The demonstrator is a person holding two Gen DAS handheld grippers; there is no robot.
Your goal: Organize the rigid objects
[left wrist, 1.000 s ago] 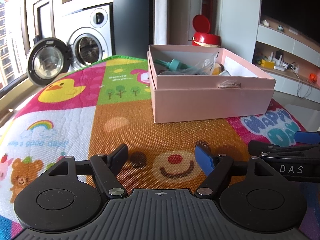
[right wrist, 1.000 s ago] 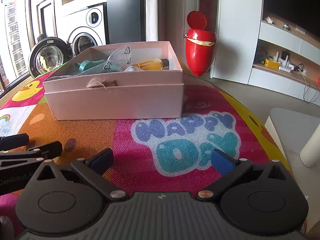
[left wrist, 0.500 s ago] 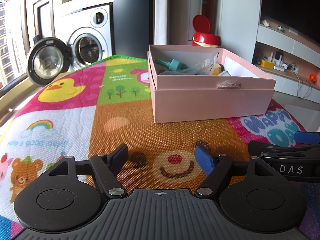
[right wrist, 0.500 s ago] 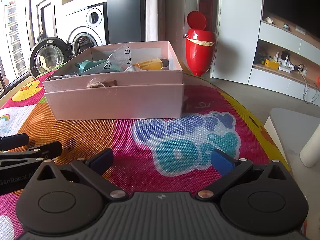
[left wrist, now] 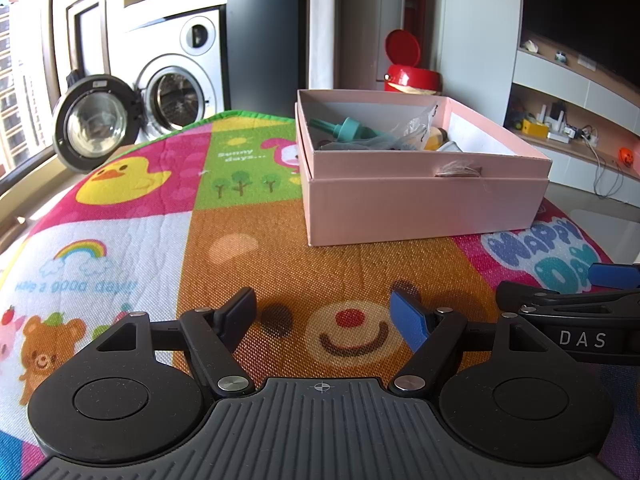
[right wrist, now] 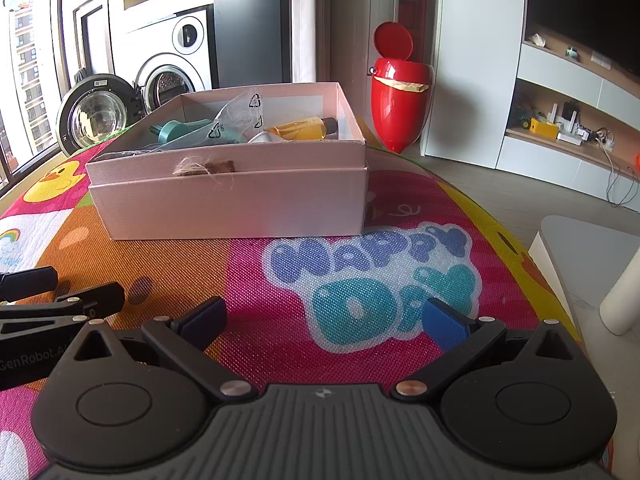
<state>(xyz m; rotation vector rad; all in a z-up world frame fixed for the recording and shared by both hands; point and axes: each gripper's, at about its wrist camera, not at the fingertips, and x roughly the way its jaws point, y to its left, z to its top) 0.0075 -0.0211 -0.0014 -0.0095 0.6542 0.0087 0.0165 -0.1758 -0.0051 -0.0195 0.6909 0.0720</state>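
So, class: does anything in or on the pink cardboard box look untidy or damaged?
Yes. A frayed tuft of twine hangs from the pink cardboard box front rim, and crumpled clear plastic bags lie jumbled over the teal plastic item inside.

The left tongs (left wrist: 325,314) sit low and level, jaws spread wide with nothing between them. The right tongs (right wrist: 325,320) lie just beside them at the same height, likewise spread wide and empty. Each pair shows at the edge of the other's view, pointing forward.
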